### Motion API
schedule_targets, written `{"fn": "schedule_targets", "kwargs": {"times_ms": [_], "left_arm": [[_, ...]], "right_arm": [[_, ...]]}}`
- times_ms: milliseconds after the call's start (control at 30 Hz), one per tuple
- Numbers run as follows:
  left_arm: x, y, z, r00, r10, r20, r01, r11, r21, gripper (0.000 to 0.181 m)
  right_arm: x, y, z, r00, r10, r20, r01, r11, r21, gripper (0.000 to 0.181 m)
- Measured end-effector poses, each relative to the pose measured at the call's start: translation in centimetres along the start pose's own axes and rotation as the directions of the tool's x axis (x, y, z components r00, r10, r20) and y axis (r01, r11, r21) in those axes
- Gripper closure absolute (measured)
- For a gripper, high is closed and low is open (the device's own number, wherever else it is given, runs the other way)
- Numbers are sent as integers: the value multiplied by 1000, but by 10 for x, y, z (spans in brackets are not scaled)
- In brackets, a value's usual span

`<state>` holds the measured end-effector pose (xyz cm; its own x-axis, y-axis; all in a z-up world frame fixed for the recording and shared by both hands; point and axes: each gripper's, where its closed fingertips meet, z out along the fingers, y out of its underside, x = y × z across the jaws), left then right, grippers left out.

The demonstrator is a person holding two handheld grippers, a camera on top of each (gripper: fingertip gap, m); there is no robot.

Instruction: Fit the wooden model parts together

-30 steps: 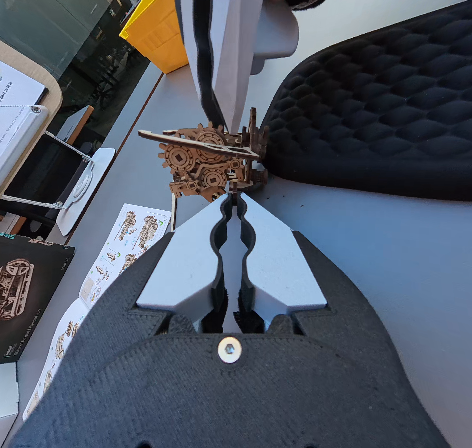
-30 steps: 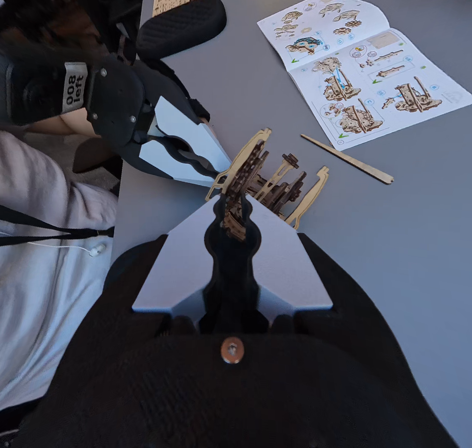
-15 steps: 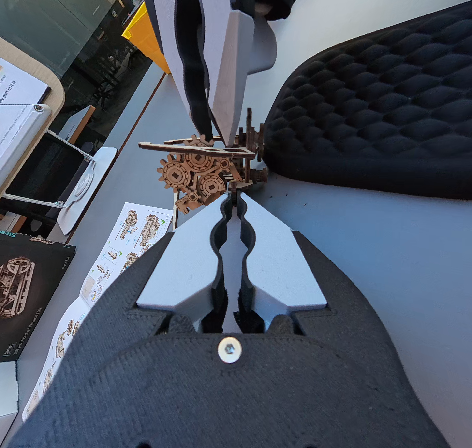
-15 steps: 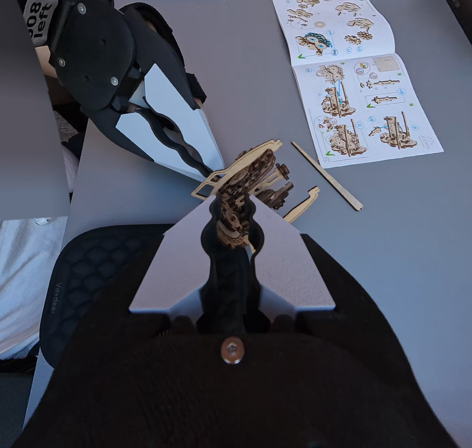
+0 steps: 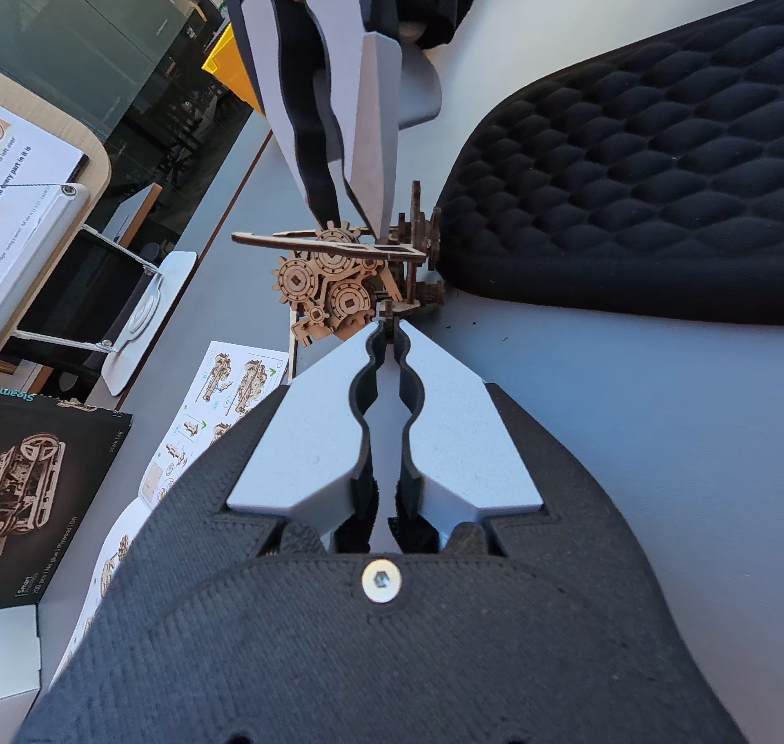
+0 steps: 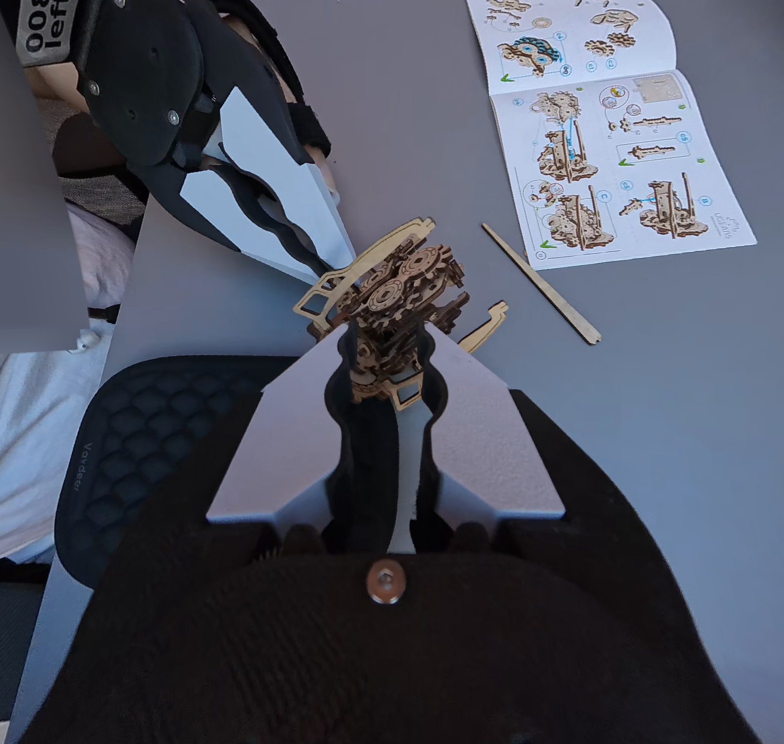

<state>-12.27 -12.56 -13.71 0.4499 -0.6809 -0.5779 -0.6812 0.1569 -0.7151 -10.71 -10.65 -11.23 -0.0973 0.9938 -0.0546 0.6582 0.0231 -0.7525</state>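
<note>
Daylight is falling evenly across the table (image 6: 636,427); shadows are lying soft. Wide-angle distortion is bending frame edges. Both views are staying sharp, without glare.

Tilted geared wooden model (image 5: 339,282), claw-held

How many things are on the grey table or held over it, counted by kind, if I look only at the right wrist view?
Wooden gear model, gripped by both the left gripper and the right gripper: 1
Loose wooden stick: 1
Open instruction booklet: 1
Black quilted cushion: 1
Grippers: 2
Total: 6
</note>
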Motion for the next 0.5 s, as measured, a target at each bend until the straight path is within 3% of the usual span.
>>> {"fn": "schedule_targets", "kwargs": {"times_ms": [33, 300, 500], "left_arm": [[0, 0, 0, 1000, 0, 0, 0, 1000, 0, 181], [0, -1, 0, 1000, 3, -2, -3, 1000, 5, 180], [0, 0, -1, 1000, 11, -7, -11, 1000, 11, 180]], "right_arm": [[-1, 0, 1, 1000, -10, 9, 10, 1000, -2, 153], [7, 5, 3, 982, -184, -41, 181, 982, -59, 141], [16, -3, 0, 918, -389, -76, 383, 920, -86, 133]]}}
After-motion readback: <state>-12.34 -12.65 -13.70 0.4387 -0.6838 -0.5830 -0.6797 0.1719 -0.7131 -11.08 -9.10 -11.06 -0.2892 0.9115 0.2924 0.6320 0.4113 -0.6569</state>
